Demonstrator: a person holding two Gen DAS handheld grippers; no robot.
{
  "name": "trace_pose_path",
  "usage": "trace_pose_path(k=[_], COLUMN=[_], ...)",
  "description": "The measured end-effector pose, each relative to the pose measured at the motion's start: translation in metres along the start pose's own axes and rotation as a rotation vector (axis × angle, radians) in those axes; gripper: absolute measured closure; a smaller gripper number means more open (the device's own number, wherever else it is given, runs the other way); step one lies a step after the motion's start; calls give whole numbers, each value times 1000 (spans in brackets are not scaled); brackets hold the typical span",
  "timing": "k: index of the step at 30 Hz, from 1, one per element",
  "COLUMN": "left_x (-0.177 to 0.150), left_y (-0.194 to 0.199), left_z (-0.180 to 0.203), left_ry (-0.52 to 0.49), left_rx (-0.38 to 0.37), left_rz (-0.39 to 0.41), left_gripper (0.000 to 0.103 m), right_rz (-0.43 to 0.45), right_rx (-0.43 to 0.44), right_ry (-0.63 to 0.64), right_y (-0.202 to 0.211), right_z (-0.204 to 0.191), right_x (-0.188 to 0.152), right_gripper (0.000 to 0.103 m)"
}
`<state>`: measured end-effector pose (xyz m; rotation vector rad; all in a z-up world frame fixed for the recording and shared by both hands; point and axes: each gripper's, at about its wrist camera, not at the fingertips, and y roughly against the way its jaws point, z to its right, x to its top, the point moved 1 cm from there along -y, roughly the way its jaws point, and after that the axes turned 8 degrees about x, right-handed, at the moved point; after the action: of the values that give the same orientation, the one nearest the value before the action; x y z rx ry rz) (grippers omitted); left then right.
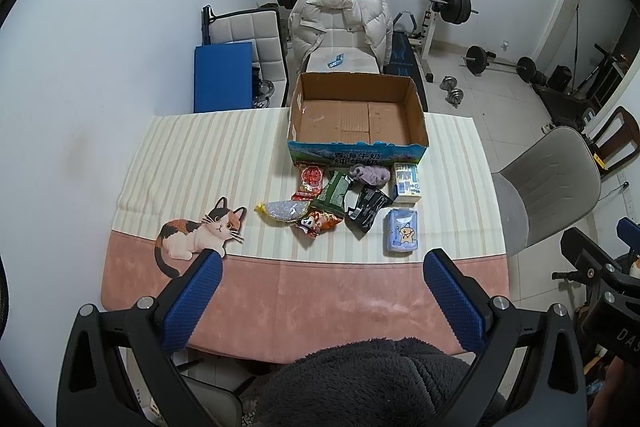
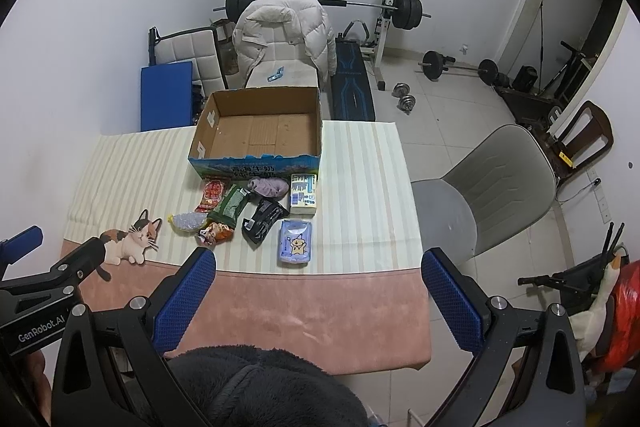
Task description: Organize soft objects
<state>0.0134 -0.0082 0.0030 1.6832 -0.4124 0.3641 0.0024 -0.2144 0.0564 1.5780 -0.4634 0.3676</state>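
An open, empty cardboard box [image 1: 356, 119] [image 2: 260, 131] stands at the table's far side. In front of it lie several soft packs: a red snack pack [image 1: 311, 182], a green pack [image 1: 334, 191], a purple cloth [image 1: 370, 174], a black pouch [image 1: 366, 207], a white tissue box [image 1: 407, 182], a blue tissue pack [image 1: 402, 230] [image 2: 295, 242], a clear mesh pouch [image 1: 282, 211] and an orange snack bag [image 1: 320, 221]. My left gripper [image 1: 322, 263] and right gripper [image 2: 318, 263] are both open and empty, held above the near pink edge.
A cat-shaped mat [image 1: 198, 233] lies at the table's left. The striped tablecloth [image 1: 200, 155] covers the table. A grey chair [image 2: 492, 187] stands at the right. A chair with a white jacket [image 1: 340, 23] and weight equipment [image 1: 452, 3] are behind.
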Motion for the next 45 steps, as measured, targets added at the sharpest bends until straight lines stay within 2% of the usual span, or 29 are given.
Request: trace_pose_path(k=[26,45], left_x=[1,15], left_y=[4,5], left_z=[2,4], left_ry=[7,10], left_rx=[-4,-14], left_rz=[5,8], left_gripper=[0,0], right_rz=[9,13], right_rx=[-3,-4], right_ry=[6,1], right_y=[-1,-8], right_z=[2,-5], right_x=[2,4], right_gripper=[0,0])
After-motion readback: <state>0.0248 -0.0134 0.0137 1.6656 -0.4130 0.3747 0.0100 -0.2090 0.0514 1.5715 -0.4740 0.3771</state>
